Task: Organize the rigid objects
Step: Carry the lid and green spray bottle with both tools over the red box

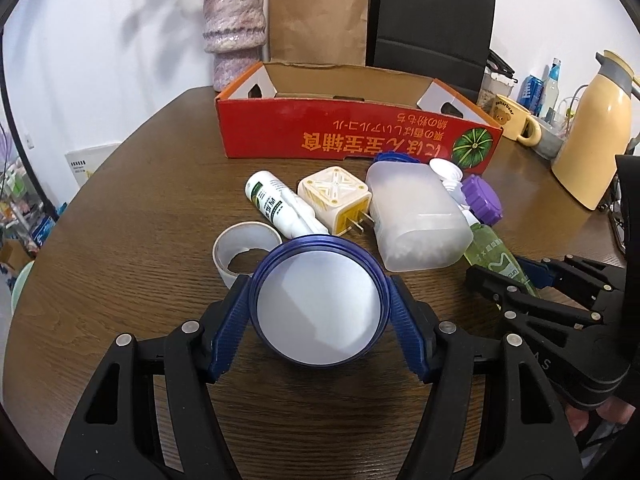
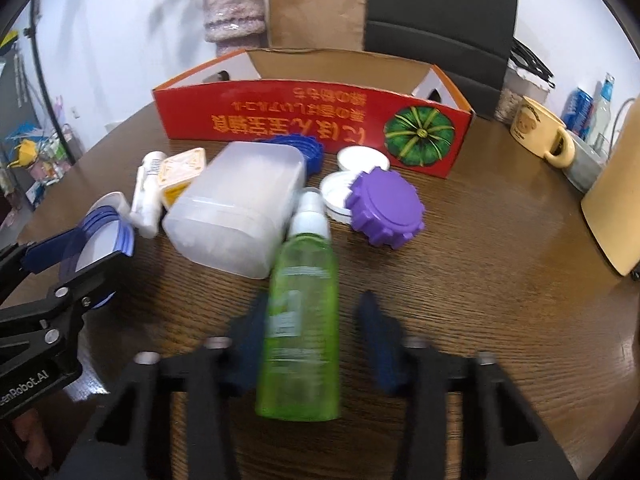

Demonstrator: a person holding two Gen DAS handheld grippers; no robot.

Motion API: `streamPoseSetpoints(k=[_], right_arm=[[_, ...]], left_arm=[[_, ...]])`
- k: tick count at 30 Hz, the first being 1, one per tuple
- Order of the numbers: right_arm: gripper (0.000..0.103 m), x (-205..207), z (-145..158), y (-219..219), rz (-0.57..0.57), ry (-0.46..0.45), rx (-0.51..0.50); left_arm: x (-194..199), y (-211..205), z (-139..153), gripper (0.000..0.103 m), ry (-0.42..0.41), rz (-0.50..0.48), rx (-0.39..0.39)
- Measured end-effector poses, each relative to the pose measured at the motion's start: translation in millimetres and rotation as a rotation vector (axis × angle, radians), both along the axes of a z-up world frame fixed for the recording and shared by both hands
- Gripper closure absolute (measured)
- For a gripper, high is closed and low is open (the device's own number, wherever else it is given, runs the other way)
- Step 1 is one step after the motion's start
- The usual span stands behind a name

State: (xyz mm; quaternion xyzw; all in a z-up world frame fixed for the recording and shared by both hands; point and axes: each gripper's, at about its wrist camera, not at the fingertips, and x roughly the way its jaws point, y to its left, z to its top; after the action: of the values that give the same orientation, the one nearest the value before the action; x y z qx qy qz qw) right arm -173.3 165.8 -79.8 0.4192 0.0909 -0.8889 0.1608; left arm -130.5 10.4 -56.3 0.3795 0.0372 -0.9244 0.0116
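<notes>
Left gripper (image 1: pixel 318 285): half wide, its two blue pads pressing on the sides of the blue lid (image 1: pixel 320 308). It holds the lid.
Blue lid: right in the left gripper, tipped up so its white inside faces the camera.
Right gripper (image 2: pixel 312 304): one finger on each side of the green bottle (image 2: pixel 304 300). The picture is blurry. The left pad is at the bottle, but a little gap shows on the right side, so it does not look squeezed tight.
Green bottle: lying flat on the table (image 2: pixel 480 280), between the right gripper's fingers. It points straight away from the gripper, white cap at the far end.
Nearer hand: the right one is at the bottle; the left one is off to its left and busy with the lid.
Just past the left gripper: a tape roll (image 1: pixel 244 248), a white tube (image 1: pixel 272 204) and a yellow plug (image 1: pixel 334 196).
Cloudy plastic tub (image 1: pixel 416 220): lying on its side, touching the bottle's left side. I cannot tell what is in it.
Past the bottle's cap: a purple lid (image 2: pixel 386 212) and two white lids (image 2: pixel 362 158).
Red box (image 1: pixel 340 136): farthest out, straight ahead of both grippers, open on top. I see nothing in it, but its floor is hidden.
My guess: the lid and bottle go forward into the red box.
</notes>
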Motion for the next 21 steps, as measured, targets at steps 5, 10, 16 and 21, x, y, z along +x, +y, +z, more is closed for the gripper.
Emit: streamPoseSetpoints(k=[5,10,16,21], right_arm=[[0.069,8.1,5.0,1.5,-0.003,0.034,-0.014],[0.069,19.5,9.1,1.9,0.001,0.061,-0.014],[0.069,29.9,14.0,4.0,0.002,0.081,-0.018],[0.069,35.8,23.6,6.6,-0.003,0.111,-0.027]], left_arm=[[2.6,-0.8,2.6,0.040,0.018,0.013,-0.006],[3.7,-3.0,4.5,0.040,0.027,0.021,-0.002],[10.3,-0.1,12.5,0.040,0.057,0.008,-0.012],[14.3,1.4,22.1,0.040,0.082,0.007,-0.029]])
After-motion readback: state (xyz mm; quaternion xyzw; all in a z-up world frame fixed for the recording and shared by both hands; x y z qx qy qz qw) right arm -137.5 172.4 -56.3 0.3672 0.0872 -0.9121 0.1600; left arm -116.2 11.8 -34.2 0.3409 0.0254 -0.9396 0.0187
